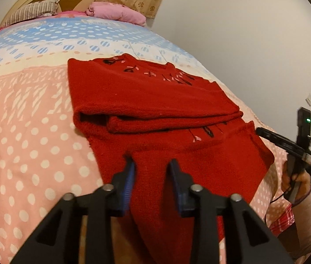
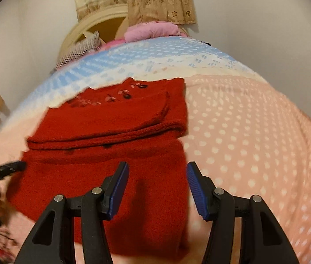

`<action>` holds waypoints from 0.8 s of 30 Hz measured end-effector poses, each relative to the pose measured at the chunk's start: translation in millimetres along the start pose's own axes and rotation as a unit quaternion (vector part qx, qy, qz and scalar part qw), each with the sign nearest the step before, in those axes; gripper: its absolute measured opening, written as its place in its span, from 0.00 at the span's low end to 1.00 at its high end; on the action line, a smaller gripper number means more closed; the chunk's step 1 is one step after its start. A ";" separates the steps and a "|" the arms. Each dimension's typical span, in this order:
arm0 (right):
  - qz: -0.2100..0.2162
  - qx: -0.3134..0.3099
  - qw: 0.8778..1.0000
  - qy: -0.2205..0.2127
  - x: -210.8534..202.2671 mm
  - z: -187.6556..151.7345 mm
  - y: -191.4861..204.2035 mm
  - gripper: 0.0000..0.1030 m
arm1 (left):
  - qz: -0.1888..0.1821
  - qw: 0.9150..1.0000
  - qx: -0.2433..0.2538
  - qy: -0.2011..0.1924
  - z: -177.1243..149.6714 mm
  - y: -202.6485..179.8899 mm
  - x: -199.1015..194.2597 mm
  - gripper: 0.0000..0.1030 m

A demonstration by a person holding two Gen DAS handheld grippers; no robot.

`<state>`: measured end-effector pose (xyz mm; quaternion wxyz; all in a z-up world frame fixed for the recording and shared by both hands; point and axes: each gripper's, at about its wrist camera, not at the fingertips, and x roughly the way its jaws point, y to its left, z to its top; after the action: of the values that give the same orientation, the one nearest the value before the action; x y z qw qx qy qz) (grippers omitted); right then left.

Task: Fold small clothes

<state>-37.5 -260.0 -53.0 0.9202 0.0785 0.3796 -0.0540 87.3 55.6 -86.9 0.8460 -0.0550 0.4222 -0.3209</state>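
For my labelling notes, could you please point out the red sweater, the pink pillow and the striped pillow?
red sweater (image 1: pixel 146 94), left wrist view, folded upper layer.
pink pillow (image 1: pixel 116 13), left wrist view, its middle.
striped pillow (image 1: pixel 34 11), left wrist view, its middle.

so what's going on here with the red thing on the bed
A person with a gripper in each hand is folding a red sweater on a dotted bedspread. Its far part is already folded over into a thick layer. The left gripper sits at the near hem with the cloth between its pads; whether they pinch it is unclear. The right gripper hangs open above the sweater's near right edge, holding nothing.
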 end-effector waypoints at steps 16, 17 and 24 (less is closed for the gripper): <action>-0.068 -0.024 0.997 -0.026 3.0 -2.3 16.4 0.13 | 0.029 0.998 0.035 -0.047 0.5 -18.1 -10.0 0.12; -0.075 -0.029 0.996 -0.038 -4.8 -2.6 20.0 0.12 | 0.023 0.998 0.027 -0.056 3.7 -17.8 -17.1 0.12; -0.079 -0.028 0.992 -0.098 -38.0 17.9 33.4 0.10 | 0.013 0.996 0.004 -0.086 32.1 -22.5 -35.3 0.11</action>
<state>-46.7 -229.1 -10.1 0.9476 0.0167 0.2941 -0.1235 84.8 52.9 -34.3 0.8837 -0.0737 0.3472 -0.3051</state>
